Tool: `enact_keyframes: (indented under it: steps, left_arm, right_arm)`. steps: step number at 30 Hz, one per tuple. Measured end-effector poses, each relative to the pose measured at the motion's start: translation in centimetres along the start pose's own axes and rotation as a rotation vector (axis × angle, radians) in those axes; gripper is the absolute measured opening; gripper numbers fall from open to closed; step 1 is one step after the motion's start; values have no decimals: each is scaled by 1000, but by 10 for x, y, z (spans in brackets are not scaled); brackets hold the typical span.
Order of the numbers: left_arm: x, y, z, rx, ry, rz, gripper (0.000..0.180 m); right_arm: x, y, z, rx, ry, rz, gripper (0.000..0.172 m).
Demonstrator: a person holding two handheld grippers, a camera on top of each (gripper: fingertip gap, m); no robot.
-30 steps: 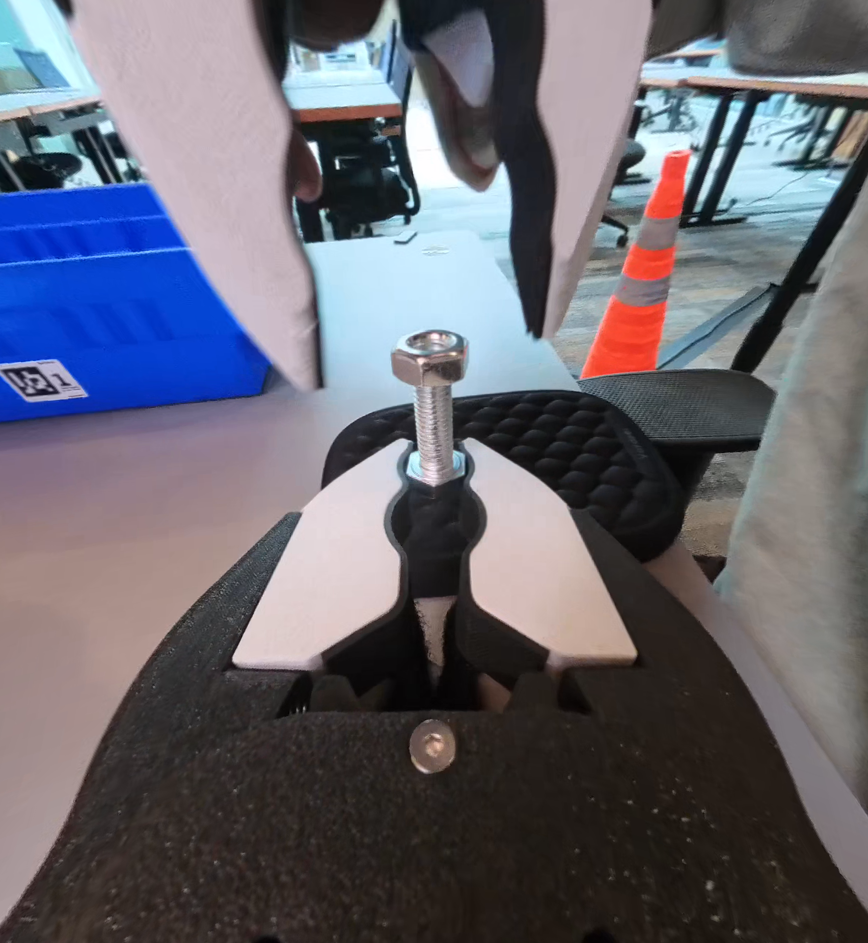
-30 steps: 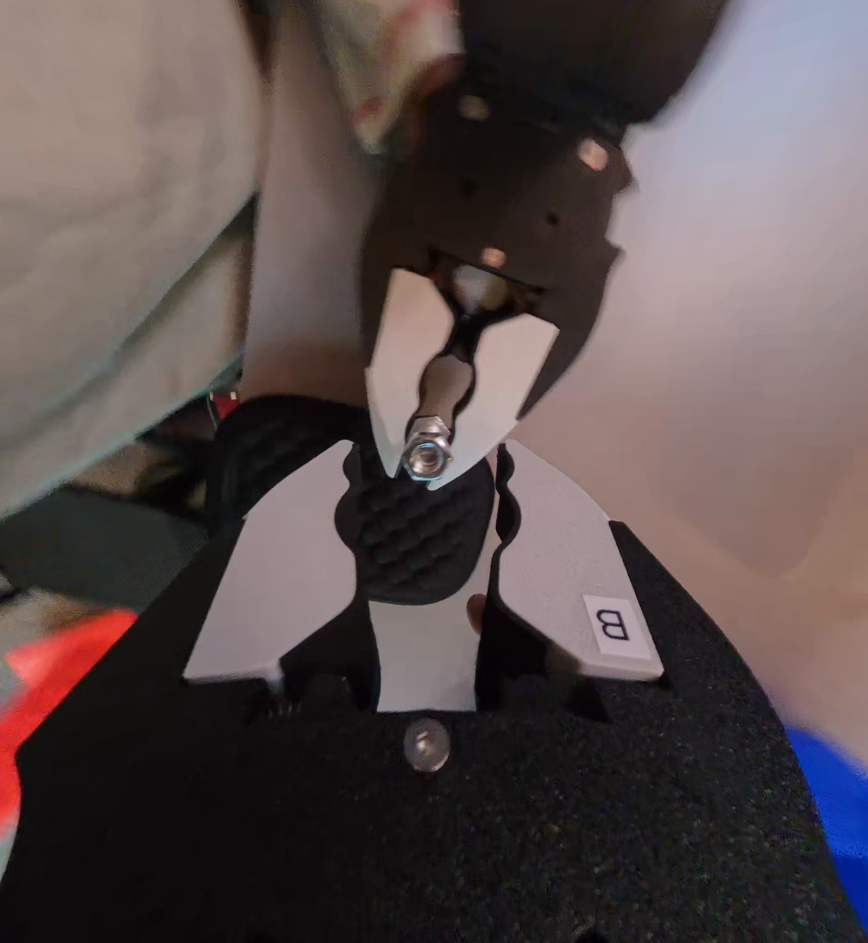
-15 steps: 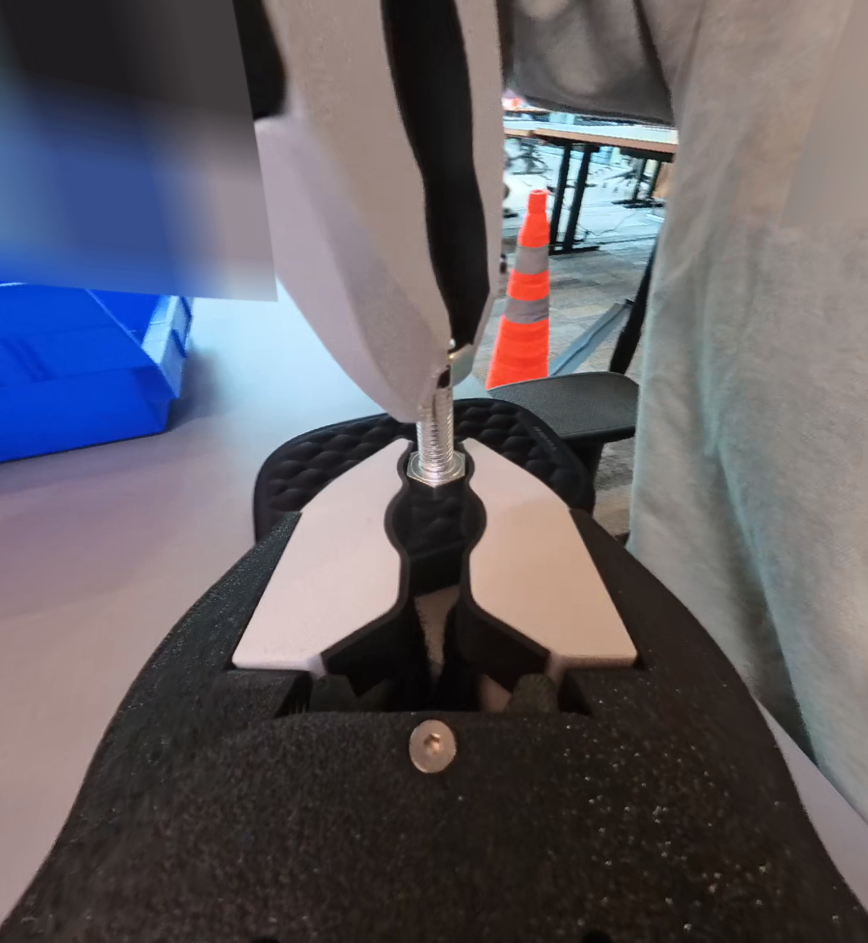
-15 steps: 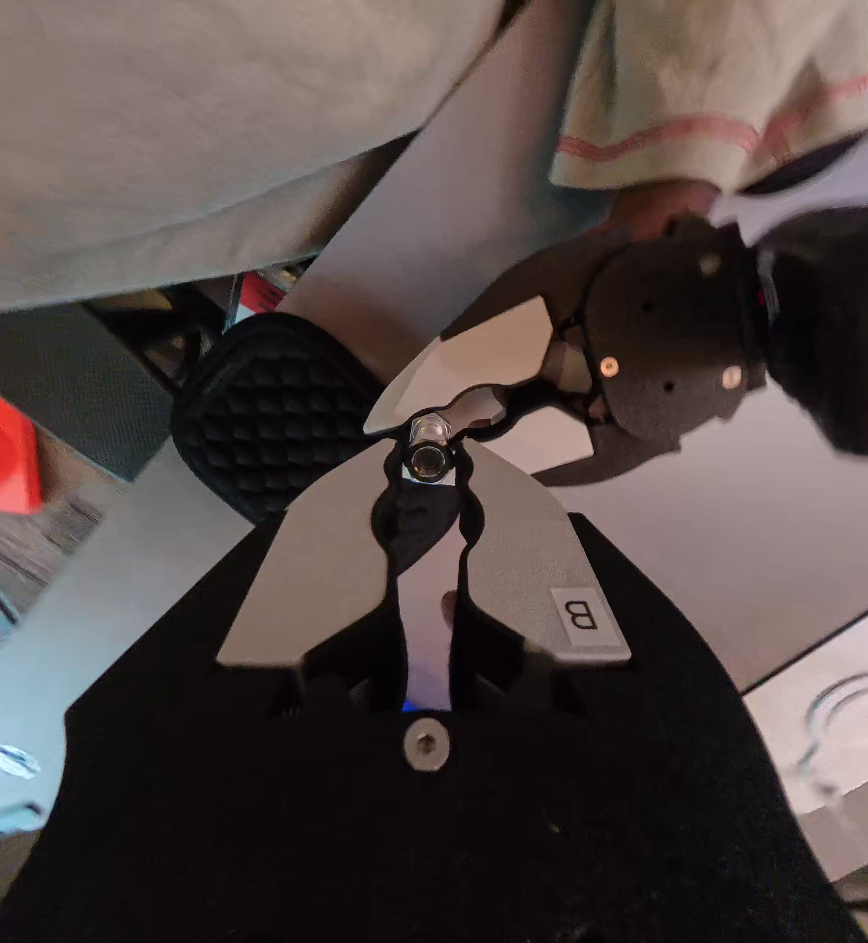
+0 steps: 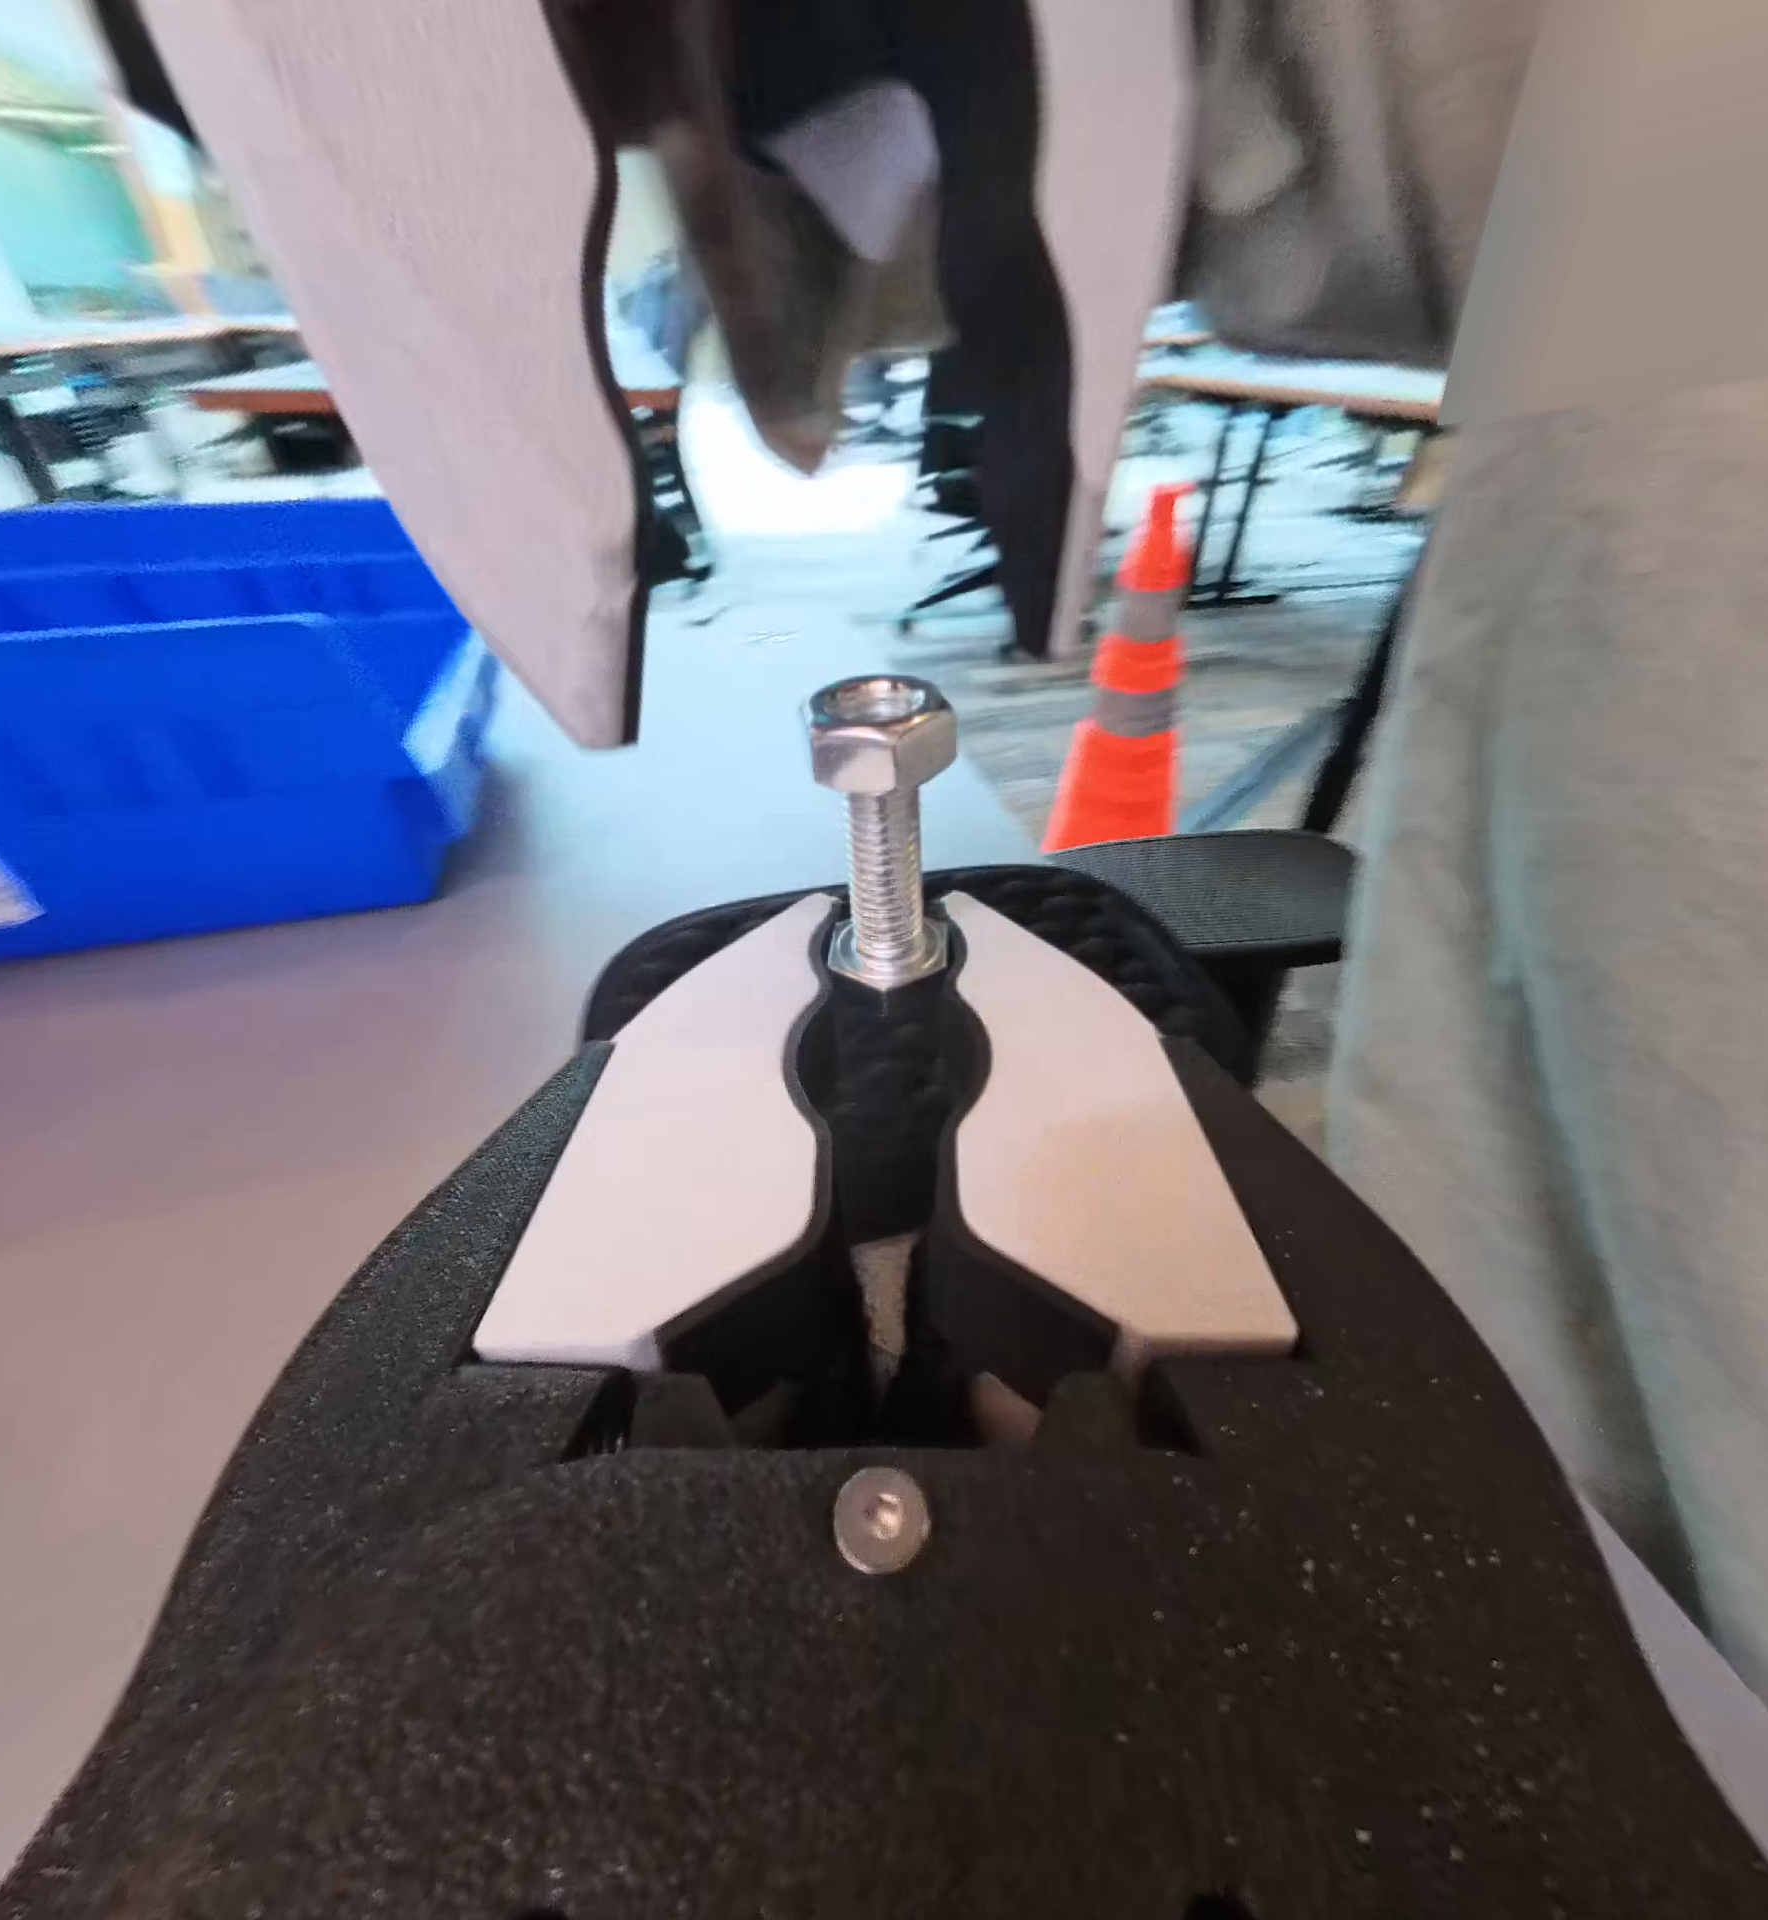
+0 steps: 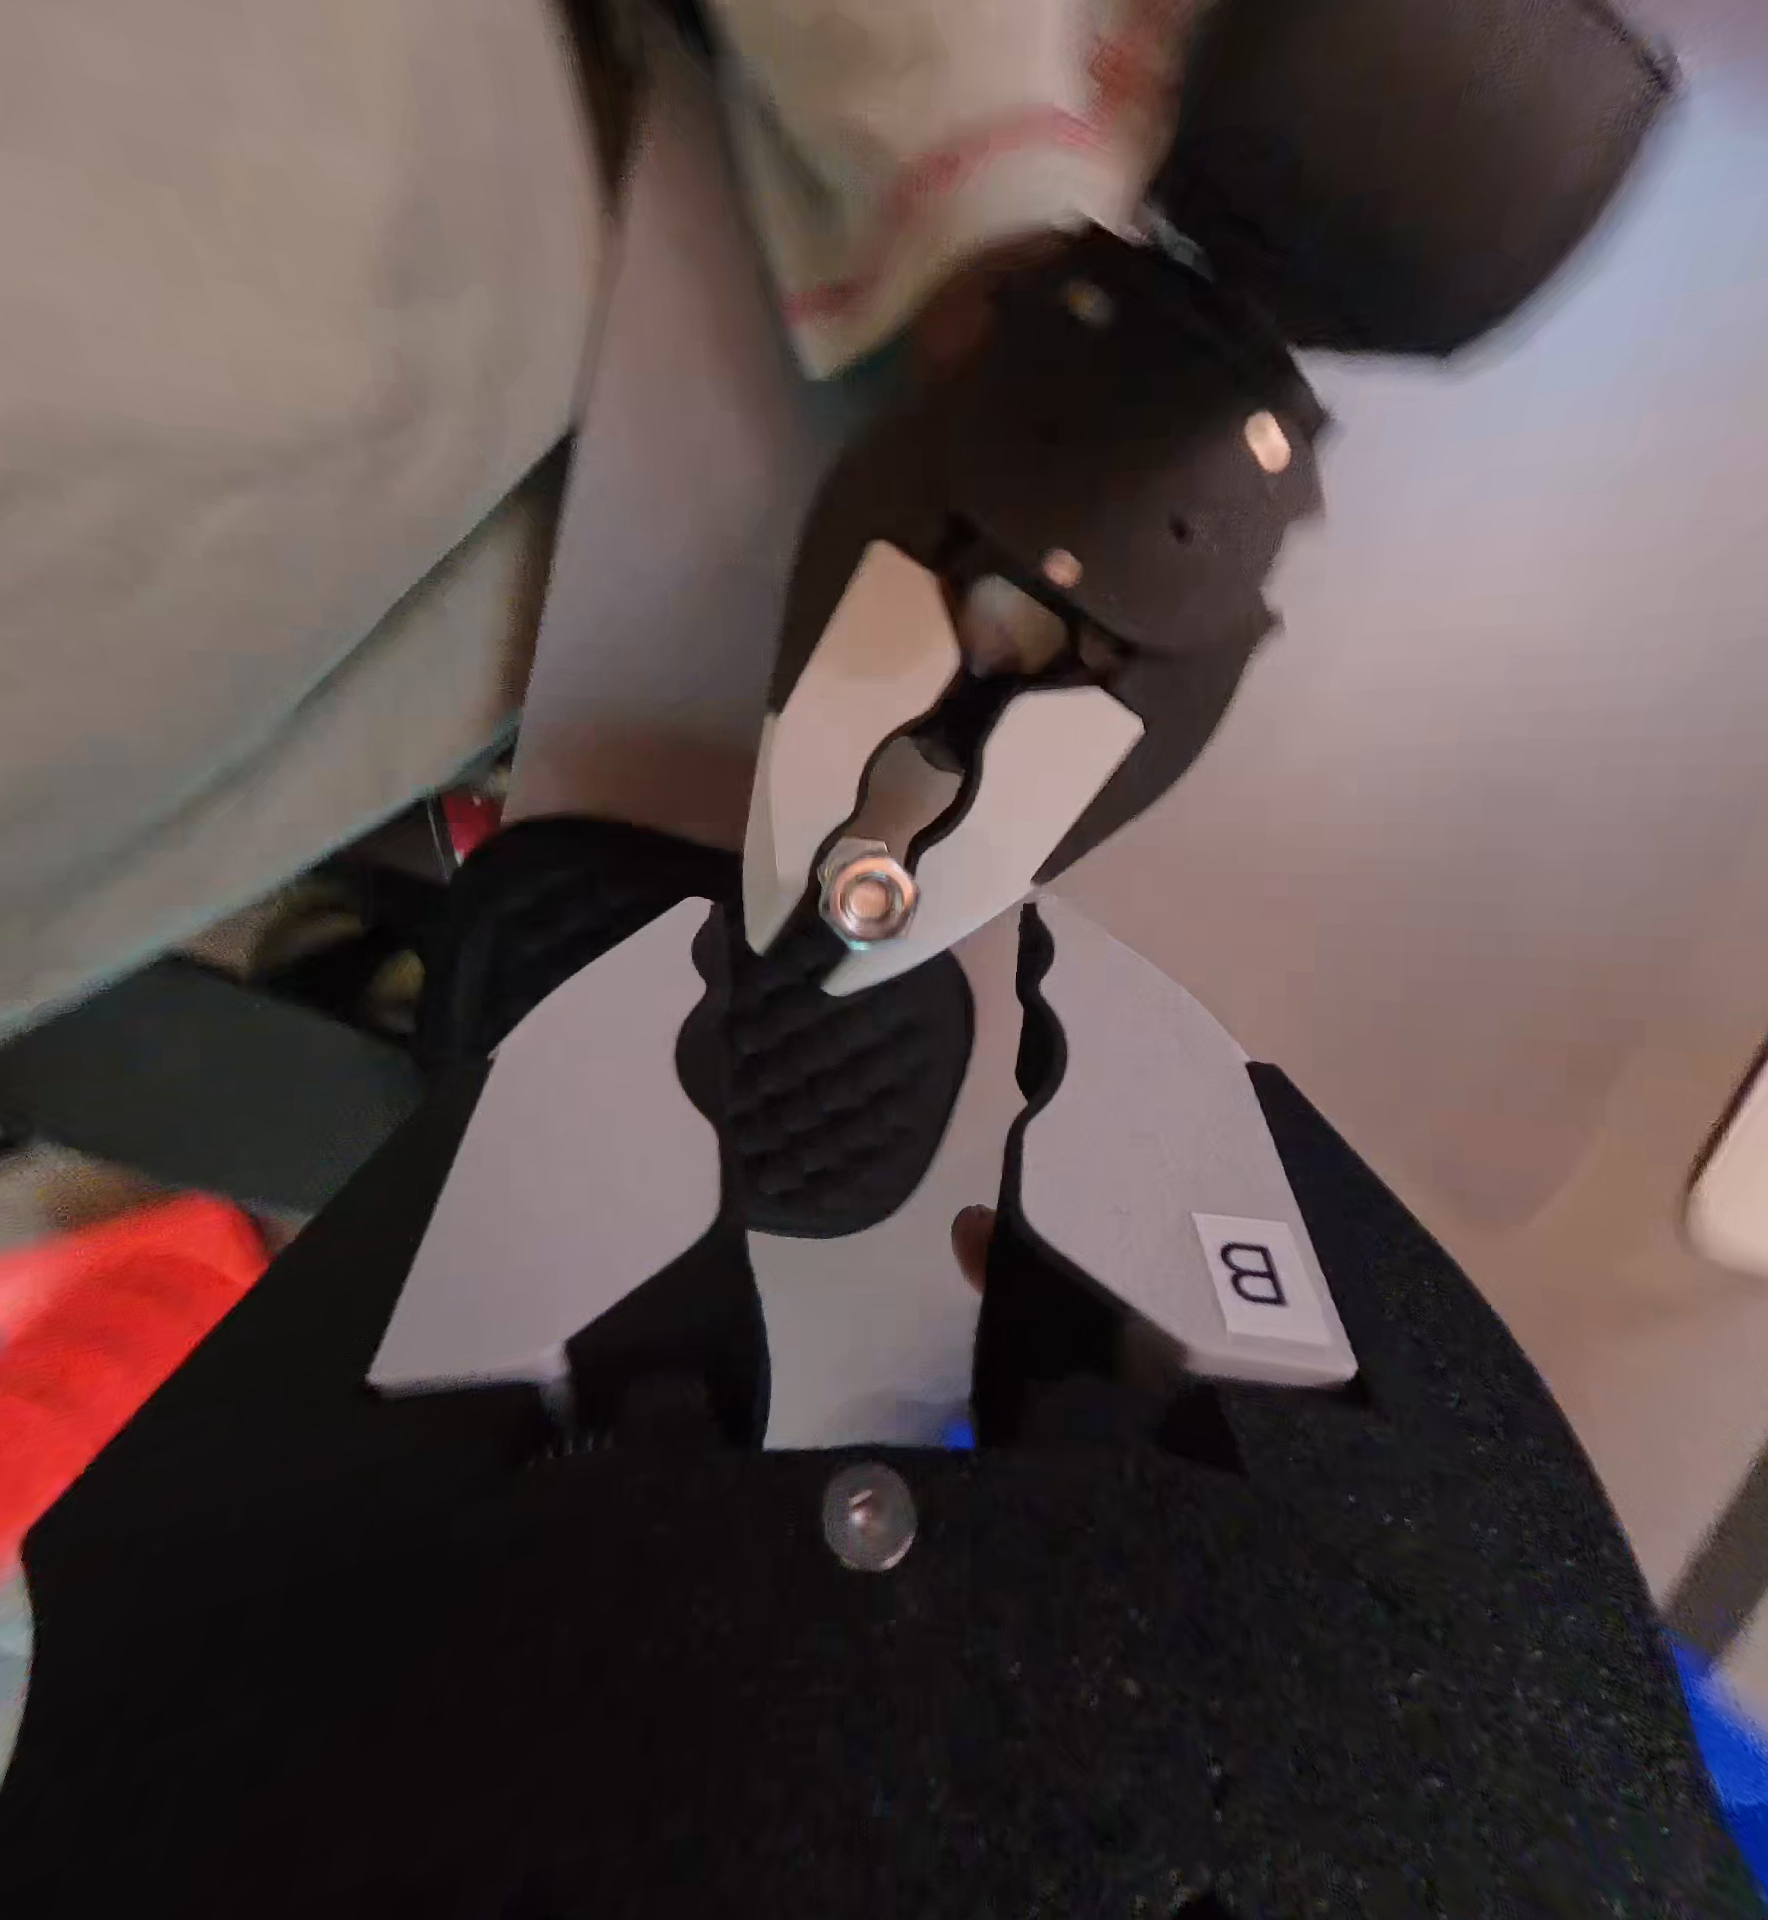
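Left gripper point(image 5: 885, 935) points level over the desk point(image 5: 184, 1143), fingers clenched on the upright bolt point(image 5: 882, 831) (nut on top); right gripper point(image 6: 864, 925) poised above the bolt, fingers spread

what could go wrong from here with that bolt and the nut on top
1. The left gripper clamps the silver bolt only at its head, with the shaft standing free, so a sideways knock could tilt it.
2. The hex nut sits at the very tip, perhaps barely threaded; it might drop off.
3. The right gripper is open around the bolt tip; closing off-centre could push the bolt askew.
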State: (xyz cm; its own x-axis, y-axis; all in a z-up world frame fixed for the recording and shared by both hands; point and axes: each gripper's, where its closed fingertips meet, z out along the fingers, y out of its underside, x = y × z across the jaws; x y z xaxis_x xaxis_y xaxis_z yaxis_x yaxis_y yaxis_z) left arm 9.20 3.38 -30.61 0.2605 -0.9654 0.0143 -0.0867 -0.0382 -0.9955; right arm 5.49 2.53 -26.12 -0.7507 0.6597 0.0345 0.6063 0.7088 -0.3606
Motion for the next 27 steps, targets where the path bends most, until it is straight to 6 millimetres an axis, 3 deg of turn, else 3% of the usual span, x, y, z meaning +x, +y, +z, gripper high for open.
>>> enact_keyframes:
  steps: [2,5,10,14,19,24,27]
  left_arm:
    - [14,-2,-2,16,118,5,14]
    - [26,-2,-5,20,218,13,14]
    - [31,-3,-7,25,265,14,14]
    - [29,-1,-5,10,242,20,14]
    - [-1,1,-5,-8,9,-4,14]
    - [-39,7,-10,-53,-313,-15,14]
    - [-54,10,-15,-83,-476,-13,14]
  right_arm:
    - [-8,-9,-8,24,-55,-248,53]
    - [-14,-22,-10,42,-137,-444,45]
    - [-18,-18,6,-73,-253,-590,37]
    - [-18,-14,13,-102,-262,-594,18]
    - [3,0,11,-179,-93,-287,17]
    - [27,14,11,-157,84,250,17]
    - [36,21,11,-112,160,428,18]
